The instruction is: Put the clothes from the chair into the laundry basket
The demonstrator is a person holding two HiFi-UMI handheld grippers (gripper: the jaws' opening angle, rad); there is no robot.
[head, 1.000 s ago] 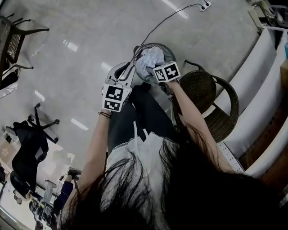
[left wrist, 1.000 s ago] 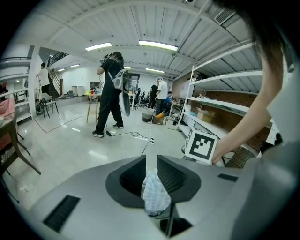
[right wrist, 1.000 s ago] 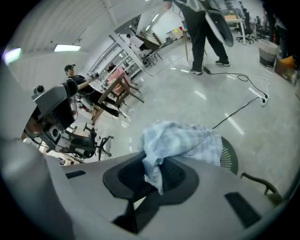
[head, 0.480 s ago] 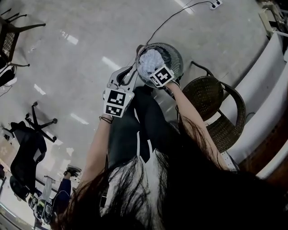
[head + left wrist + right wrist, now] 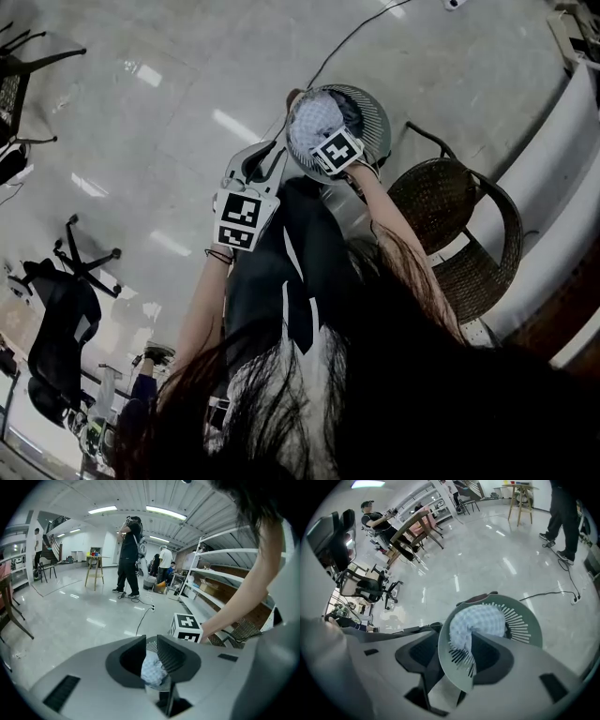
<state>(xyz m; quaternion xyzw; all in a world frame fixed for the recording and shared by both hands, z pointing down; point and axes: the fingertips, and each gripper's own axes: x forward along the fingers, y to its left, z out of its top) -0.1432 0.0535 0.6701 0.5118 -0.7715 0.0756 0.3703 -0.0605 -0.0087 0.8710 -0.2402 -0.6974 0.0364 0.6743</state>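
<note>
Head view: we judge the task nearly done. The wicker chair (image 5: 439, 202), right of centre, shows a bare woven seat. A soft checked cloth (image 5: 314, 117) lies bunched in the round, slatted plastic laundry basket (image 5: 375, 117), upper centre. On the right gripper (image 5: 454, 639) the jaws stand apart astride the basket's near rim. On the left gripper (image 5: 151, 641) they are narrowly apart and hold nothing.

Laundry basket (image 5: 371, 111) interior — mostly hidden under checked cloth (image 5: 314, 117).

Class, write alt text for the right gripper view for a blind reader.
The right gripper straddles, jaws apart, the rim of a slatted laundry basket that holds a checked cloth. Shiny floor and chairs lie beyond.
</note>
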